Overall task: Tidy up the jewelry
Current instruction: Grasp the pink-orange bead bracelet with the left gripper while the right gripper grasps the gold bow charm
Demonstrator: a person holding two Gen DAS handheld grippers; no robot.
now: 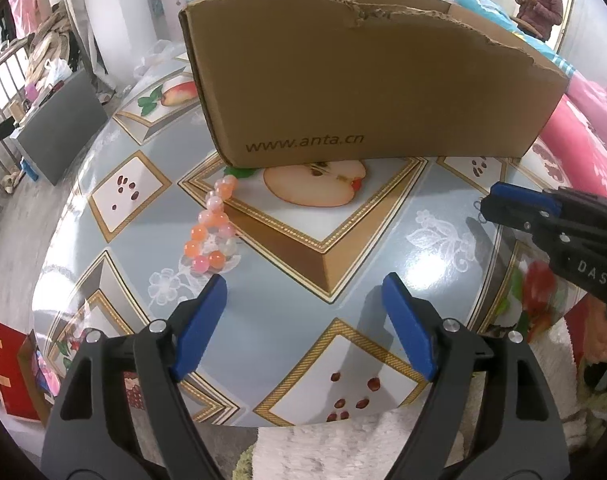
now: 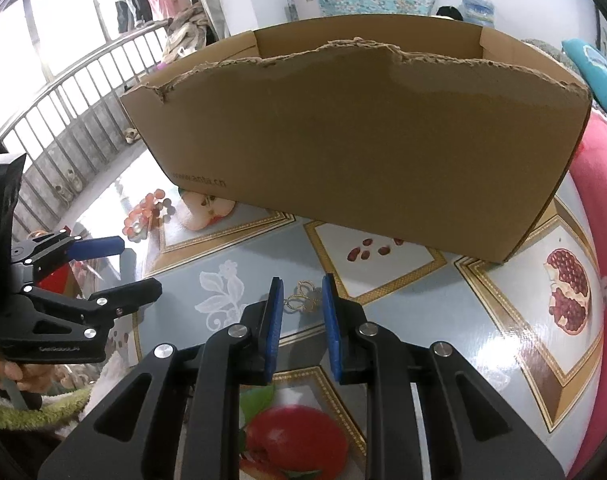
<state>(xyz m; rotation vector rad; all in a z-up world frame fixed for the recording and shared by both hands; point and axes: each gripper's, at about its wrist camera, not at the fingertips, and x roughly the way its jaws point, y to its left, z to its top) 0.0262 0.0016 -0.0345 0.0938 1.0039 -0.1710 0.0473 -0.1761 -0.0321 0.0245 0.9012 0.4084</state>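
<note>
Jewelry count: two pieces visible on the table [image 1: 287, 300]. One bead bracelet [image 1: 214, 227], pink, orange and clear beads, lying flat near the left end of the cardboard box [image 1: 363, 80], just off its front wall, by the table's left edge. One small gold openwork piece [image 2: 301, 298], exact type unclear, lying on the grey-blue patterned cloth in front of the box's middle.

One box, brown, open top, torn upper rim, "www.anta.cn" printed low on the front. It sits toward the far edge of the table. Inside not visible from either camera.

Left gripper [image 1: 303, 292]: fingers wide apart, nothing between them, hovering over the near-left part of the table. Bracelet is just beyond and left of its left pad, not touched.

Right gripper [image 2: 301, 286]: fingers drawn close with a narrow gap. Gold piece sits in that gap beyond the tips; looks flat on the cloth, pads not pressing it as far as the right wrist view shows.

One person stands in the background, far right in the left wrist view.
</note>
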